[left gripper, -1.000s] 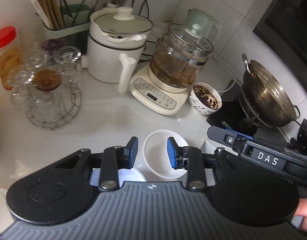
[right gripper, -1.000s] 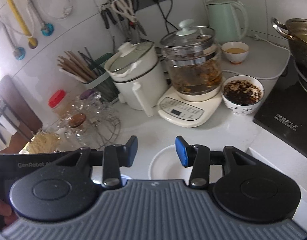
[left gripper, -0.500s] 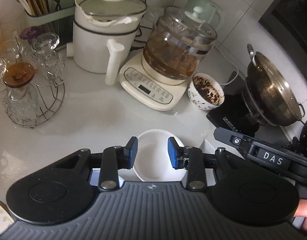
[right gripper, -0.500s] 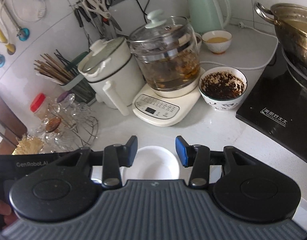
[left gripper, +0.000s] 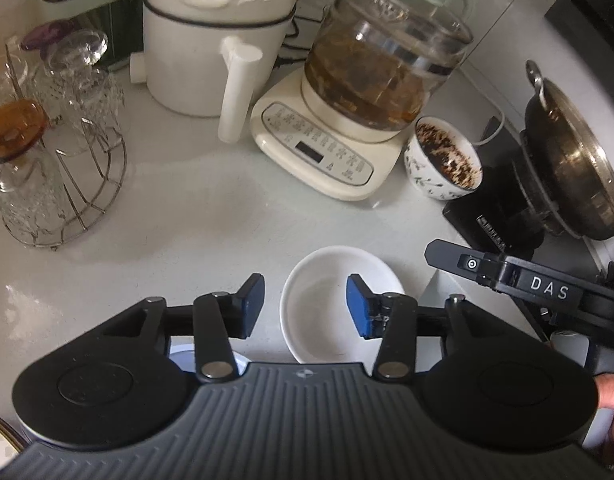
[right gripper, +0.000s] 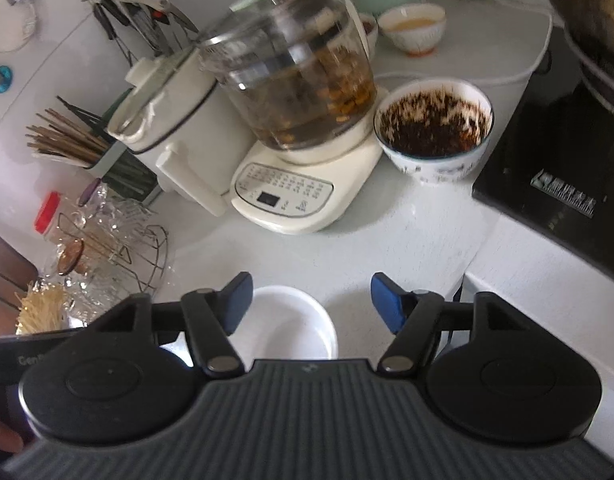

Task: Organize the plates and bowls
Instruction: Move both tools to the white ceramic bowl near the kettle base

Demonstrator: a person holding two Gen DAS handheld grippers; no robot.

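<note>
A small empty white bowl point(left gripper: 327, 300) sits on the white counter close in front of both grippers; it also shows in the right wrist view point(right gripper: 291, 324). My left gripper point(left gripper: 305, 306) is open above it, its right pad over the bowl's right rim. My right gripper point(right gripper: 311, 300) is open and wide, with the bowl below its left pad. A patterned bowl point(left gripper: 443, 164) full of dark bits stands by the stove, also seen in the right wrist view point(right gripper: 435, 132). A small bowl point(right gripper: 413, 28) of yellow liquid stands at the back.
A glass kettle on a cream base point(left gripper: 347, 112), a white pot point(left gripper: 211, 36), a wire rack of glasses point(left gripper: 55, 152), chopsticks point(right gripper: 67, 140), and a black induction stove point(right gripper: 555, 184) with a metal wok point(left gripper: 567, 164) ring the counter. The right gripper's body point(left gripper: 527, 284) is beside my left.
Both grippers moved forward and down toward the counter; the appliances loom larger. The right gripper shifted right of the white bowl and its jaws opened wider. The bowl stayed put.
</note>
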